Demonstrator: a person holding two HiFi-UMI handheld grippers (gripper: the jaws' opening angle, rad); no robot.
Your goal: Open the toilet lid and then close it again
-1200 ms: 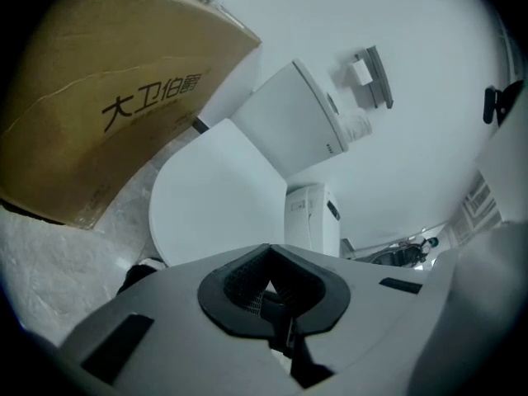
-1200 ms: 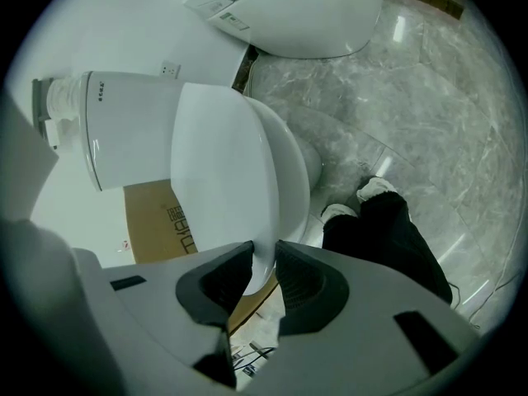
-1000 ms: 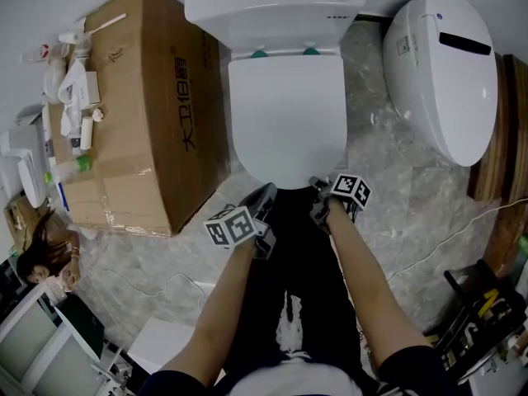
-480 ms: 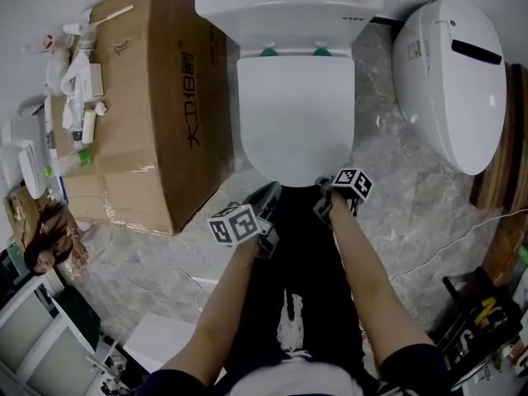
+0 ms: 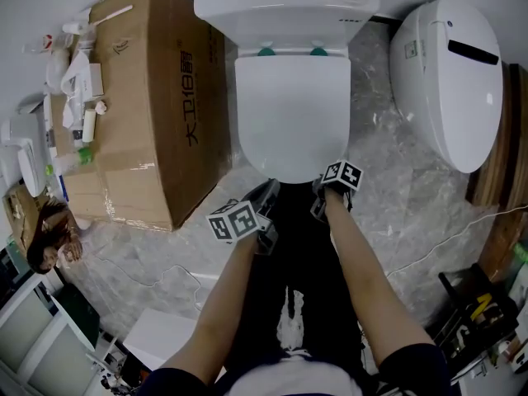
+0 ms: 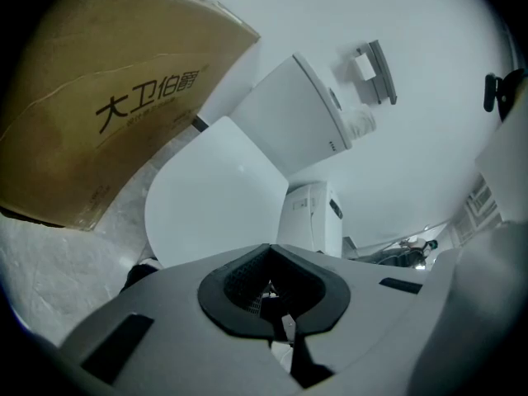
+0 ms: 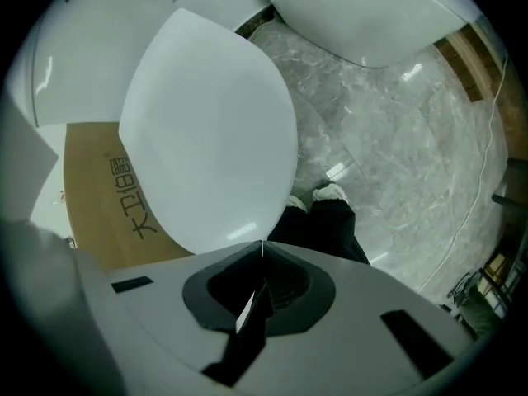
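Cardboard box [image 5: 140, 97] left of toilet, second white toilet [image 5: 450, 73] right; person's legs [image 5: 297, 246] before bowl. Toilet lid [image 5: 289, 114] down flat, long axis tank [image 5: 280, 11] to person, rounded front nearest. Left claw [image 5: 266, 195] clenched, empty, near lid's front. Right claw [image 5: 318, 185] at lid's front edge, jaws just closing shut, nothing between.

"大卫伯爵" printed on cardboard box [image 5: 140, 163]
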